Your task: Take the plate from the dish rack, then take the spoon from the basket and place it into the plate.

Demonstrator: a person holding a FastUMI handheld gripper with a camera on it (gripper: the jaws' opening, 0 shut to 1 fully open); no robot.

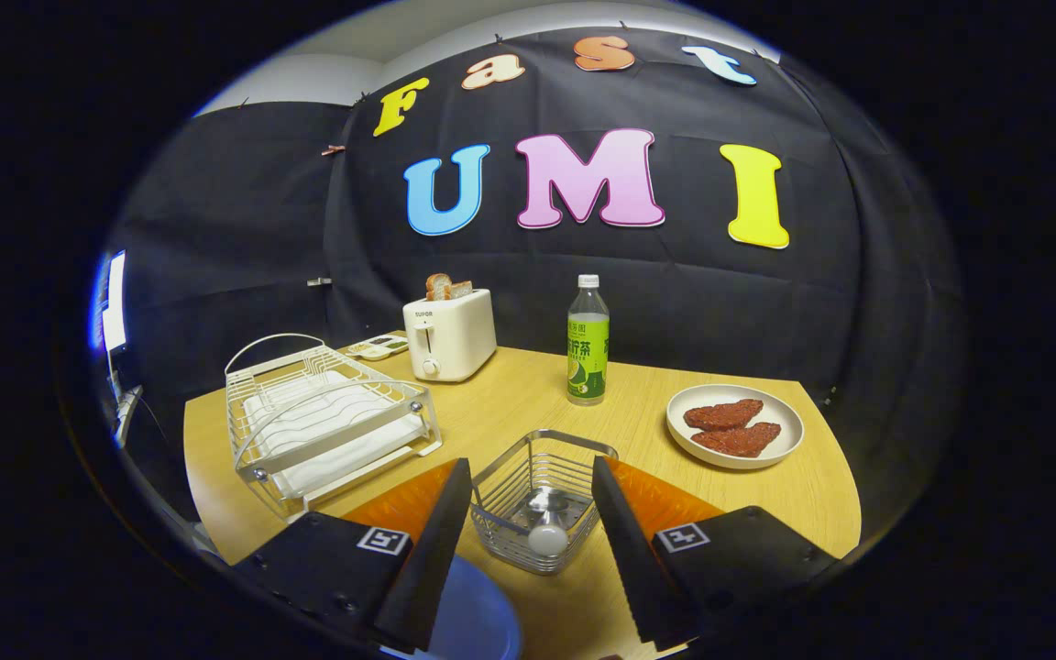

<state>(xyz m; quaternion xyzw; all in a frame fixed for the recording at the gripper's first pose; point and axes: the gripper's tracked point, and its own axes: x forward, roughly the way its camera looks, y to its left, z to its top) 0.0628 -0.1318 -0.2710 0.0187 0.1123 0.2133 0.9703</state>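
spoon, a pale rounded one (546, 536), lies in the square wire basket (542, 495) between the spread, empty fingers of the gripper (533, 550). pale blue plate (473, 623) sits below the left finger, seemingly already off the white wire dish rack (326, 417); picking up the spoon and placing it remain.

A: What sort of place are we in?

B: A staged kitchen corner inside a recording booth. We see a wooden surface (510, 403) backed by black cloth walls (244, 229).

A: What makes it a kitchen?

B: A toaster (448, 335) holding bread, a wire dish rack (326, 417), a wire basket (542, 500), a drink bottle (588, 341), and a plate of food (734, 426).
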